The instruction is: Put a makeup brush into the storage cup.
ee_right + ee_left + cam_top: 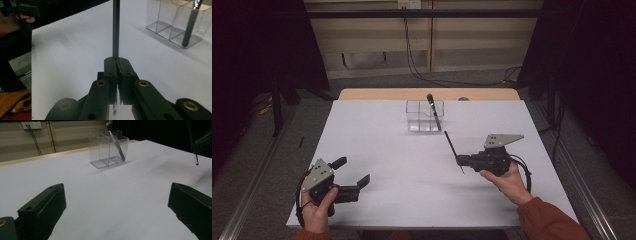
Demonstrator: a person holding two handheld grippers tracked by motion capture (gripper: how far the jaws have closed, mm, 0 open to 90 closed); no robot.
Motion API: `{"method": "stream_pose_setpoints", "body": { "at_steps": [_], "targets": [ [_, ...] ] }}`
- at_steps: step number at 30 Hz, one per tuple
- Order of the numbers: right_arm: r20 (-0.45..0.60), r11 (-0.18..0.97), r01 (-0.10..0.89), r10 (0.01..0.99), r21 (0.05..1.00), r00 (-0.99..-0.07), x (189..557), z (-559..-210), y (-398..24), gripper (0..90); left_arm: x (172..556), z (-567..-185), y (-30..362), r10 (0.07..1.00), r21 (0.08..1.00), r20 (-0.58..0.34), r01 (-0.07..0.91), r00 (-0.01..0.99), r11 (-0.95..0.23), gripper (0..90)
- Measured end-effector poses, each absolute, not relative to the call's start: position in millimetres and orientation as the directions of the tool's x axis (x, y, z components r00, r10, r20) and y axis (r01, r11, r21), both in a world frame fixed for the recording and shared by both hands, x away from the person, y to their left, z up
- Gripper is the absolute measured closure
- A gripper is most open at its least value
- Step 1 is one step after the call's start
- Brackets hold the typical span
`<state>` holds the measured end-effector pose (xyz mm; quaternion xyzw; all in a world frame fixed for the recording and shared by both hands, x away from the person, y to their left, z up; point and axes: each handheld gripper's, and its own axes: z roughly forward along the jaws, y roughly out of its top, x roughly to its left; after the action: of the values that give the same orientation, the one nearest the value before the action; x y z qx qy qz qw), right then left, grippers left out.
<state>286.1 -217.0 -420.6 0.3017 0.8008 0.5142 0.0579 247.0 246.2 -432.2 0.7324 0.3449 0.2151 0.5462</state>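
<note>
A clear plastic organizer [424, 116] [108, 148] [172, 23] with three compartments stands at the table's far middle. One dark pen [433, 111] [117, 145] [190, 25] leans in its right-hand compartment. My right gripper [460, 160] [116, 60] is shut on a thin dark pen [453, 150] [116, 27], held above the table in front and to the right of the organizer. My left gripper [351, 172] [115, 202] rests open near the front left of the table, with nothing between its jaws.
The white tabletop [402, 150] lies on a wooden table whose edge [427, 94] shows behind it. Cables [412, 55] hang along the back wall. Dark curtains flank both sides, and metal rails run along the floor.
</note>
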Motion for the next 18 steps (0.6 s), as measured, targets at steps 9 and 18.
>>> {"method": "stream_pose_setpoints", "body": {
  "at_steps": [9,18],
  "targets": [
    [0.21,0.327,0.415,0.511,0.849,-0.833,290,-419,-197,86.4,247,-432,246,0.738,0.949,-0.061,0.268,0.672,-0.165,1.8],
    [0.224,0.349,0.423,0.487,0.836,-0.844,297,-412,-186,86.4,247,-432,247,0.739,0.95,-0.064,0.268,0.671,-0.162,1.8]
  ]
}}
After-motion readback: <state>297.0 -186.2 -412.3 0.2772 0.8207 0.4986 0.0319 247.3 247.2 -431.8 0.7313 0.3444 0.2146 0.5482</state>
